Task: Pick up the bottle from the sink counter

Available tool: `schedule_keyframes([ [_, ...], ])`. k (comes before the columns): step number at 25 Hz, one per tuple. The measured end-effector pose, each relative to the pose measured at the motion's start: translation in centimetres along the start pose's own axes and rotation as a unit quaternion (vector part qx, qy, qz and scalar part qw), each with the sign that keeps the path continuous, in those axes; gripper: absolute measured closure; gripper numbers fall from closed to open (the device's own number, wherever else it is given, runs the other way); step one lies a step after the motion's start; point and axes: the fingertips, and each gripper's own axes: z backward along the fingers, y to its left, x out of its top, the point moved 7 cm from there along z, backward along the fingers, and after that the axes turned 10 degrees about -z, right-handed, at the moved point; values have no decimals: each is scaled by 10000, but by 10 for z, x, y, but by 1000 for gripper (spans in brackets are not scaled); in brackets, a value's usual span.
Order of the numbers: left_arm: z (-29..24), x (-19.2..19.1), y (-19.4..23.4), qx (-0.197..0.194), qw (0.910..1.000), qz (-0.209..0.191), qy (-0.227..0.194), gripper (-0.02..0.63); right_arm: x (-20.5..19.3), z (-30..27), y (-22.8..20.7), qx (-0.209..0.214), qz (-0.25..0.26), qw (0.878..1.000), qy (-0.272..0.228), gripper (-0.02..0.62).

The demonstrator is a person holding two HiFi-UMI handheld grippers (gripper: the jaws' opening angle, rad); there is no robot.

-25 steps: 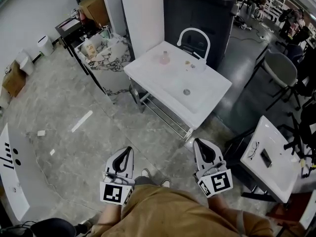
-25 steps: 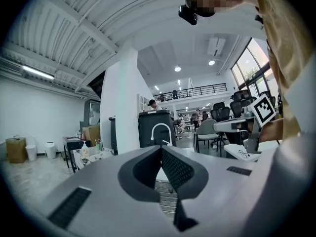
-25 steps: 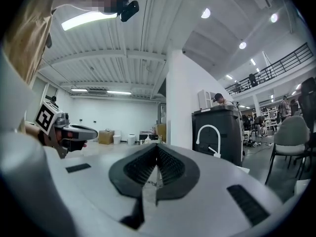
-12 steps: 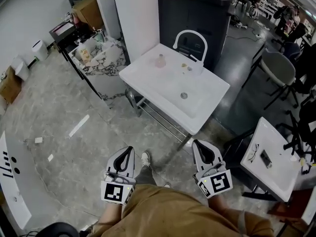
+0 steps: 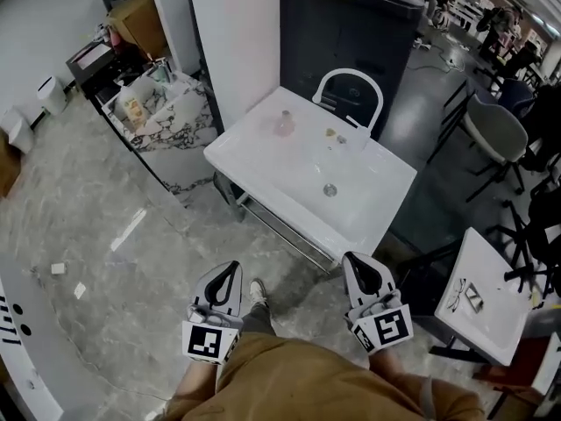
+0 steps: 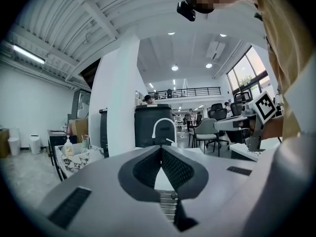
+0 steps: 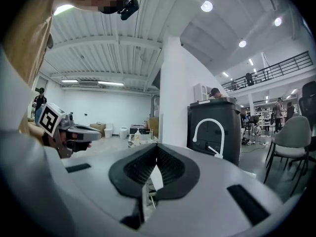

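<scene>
Where the bottle [image 5: 285,123] stands: upright on the white sink tabletop [image 5: 263,160], at its far left corner, a little above the centre of the head view. It looks small and pale pink, and nothing touches it.
Sink tabletop: it lies slanted in the middle of the frame. We see the drain [image 5: 330,189] in its right part and the white arched faucet [image 5: 349,90] at its far edge.
Small items [image 5: 331,133]: they lie near the foot of the faucet, right of the bottle. We cannot tell what they are.
Left hand-held gripper [image 5: 230,268]: it is at the lower left of centre, over the floor [image 5: 105,235] and well apart from the sink tabletop. In its own view the jaws are pressed together with nothing between them.
Right hand-held gripper [image 5: 355,258]: it is at the lower right of centre, with its tip near the front corner of the sink tabletop in the picture. Its jaws are also pressed together and empty.
Behind the sink: a dark cabinet [image 5: 351,24] and, left of it, a white pillar [image 5: 232,33].
Upper left: a marble-patterned cart [image 5: 166,121] carrying clutter.
Right edge: a chair [image 5: 495,130], and at the lower right a second white tabletop [image 5: 482,310].
</scene>
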Motion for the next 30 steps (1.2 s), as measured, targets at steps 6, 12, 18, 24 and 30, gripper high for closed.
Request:
schedule_keyframes([
  [6, -57, -17, 75, -175, 9998, 76, 63, 607, 20, -96, -4, -45, 29, 10000, 7, 591],
  [12, -102, -30, 138, -430, 9989, 169, 51, 607, 31, -166, 4, -207, 54, 9997, 83, 591],
  [18, -135, -46, 171, -683, 9972, 302, -59, 607, 41, -199, 12, -373, 285, 9988, 165, 591],
  [24, -155, -49, 171, -936, 9949, 379, -92, 607, 40, -205, 3, -621, 247, 9976, 174, 591],
  [30, -171, -48, 167, -1072, 9937, 329, -77, 607, 36, -207, -6, -731, 143, 9971, 175, 591],
])
